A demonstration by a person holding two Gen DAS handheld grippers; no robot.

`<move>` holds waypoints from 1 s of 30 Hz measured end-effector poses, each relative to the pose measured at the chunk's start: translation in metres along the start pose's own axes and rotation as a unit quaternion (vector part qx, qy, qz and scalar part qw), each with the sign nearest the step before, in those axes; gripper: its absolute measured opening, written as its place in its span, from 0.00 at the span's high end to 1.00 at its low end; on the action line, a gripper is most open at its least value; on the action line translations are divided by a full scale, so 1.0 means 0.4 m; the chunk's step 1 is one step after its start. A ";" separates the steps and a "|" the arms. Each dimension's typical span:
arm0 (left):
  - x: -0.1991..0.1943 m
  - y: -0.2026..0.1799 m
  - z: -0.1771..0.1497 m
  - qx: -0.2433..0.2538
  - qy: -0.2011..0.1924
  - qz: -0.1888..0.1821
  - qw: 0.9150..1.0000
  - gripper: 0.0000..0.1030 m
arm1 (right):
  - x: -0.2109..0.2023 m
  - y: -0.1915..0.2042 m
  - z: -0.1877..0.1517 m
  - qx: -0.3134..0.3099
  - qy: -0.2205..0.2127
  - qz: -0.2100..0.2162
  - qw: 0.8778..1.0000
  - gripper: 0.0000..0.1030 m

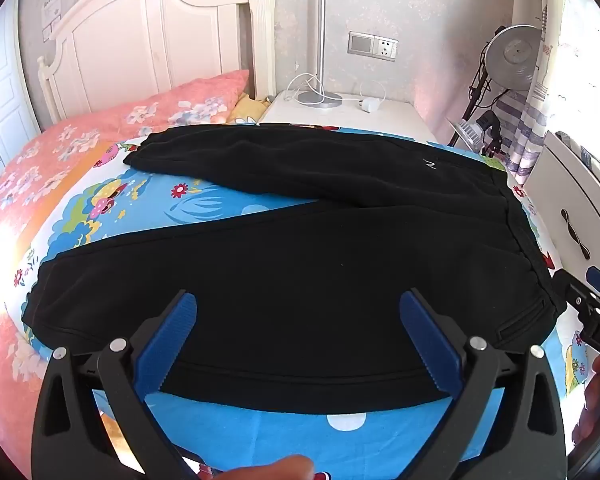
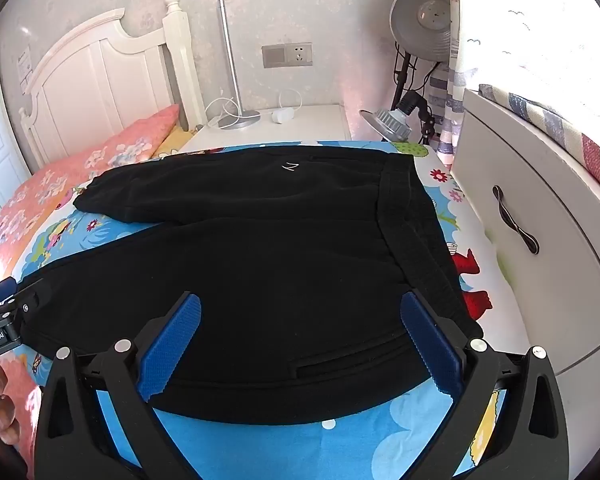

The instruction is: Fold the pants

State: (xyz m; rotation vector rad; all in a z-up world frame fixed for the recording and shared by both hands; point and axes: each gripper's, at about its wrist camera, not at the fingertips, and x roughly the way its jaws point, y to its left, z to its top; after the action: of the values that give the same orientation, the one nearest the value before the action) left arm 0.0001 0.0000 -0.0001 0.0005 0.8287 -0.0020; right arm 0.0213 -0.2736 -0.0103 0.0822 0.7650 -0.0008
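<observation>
Black sweatpants (image 1: 300, 280) lying spread on the bed (image 1: 228, 204), legs splayed toward frame left. Left gripper (image 1: 298, 340) and right gripper (image 2: 300, 340) hovering over the lower-frame leg, jaws wide, holding nothing. Probably pinching the lower seam edge squarely, both sides level, keeps the fold even.

We see a cartoon-printed blue bedsheet (image 1: 228, 204) across the middle of the frame, with a pink floral quilt (image 1: 28, 168) at the left and a white headboard (image 1: 148, 36) in the upper left; a white nightstand (image 1: 388, 118) sits at upper centre, bearing a silver lamp base (image 1: 320, 100) and a white charger (image 1: 370, 106). On the wall above we find a socket panel (image 1: 373, 45); at the right stand a round studio light (image 2: 422, 20), a white drawer cabinet (image 2: 540, 216) and a striped curtain (image 1: 524, 120).
</observation>
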 end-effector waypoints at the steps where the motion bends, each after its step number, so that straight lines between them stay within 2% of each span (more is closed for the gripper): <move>1: 0.000 0.001 0.000 -0.002 0.001 -0.002 1.000 0.02 | 0.000 0.000 0.000 0.001 -0.001 0.001 1.000 0.06; 30: -0.003 0.007 0.005 -0.001 -0.004 0.004 1.000 0.02 | -0.005 -0.004 0.002 0.003 -0.002 0.001 1.000 0.06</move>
State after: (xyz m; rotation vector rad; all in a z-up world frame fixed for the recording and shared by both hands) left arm 0.0008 0.0027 0.0024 0.0028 0.8211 0.0066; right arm 0.0202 -0.2751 -0.0085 0.0896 0.7611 -0.0012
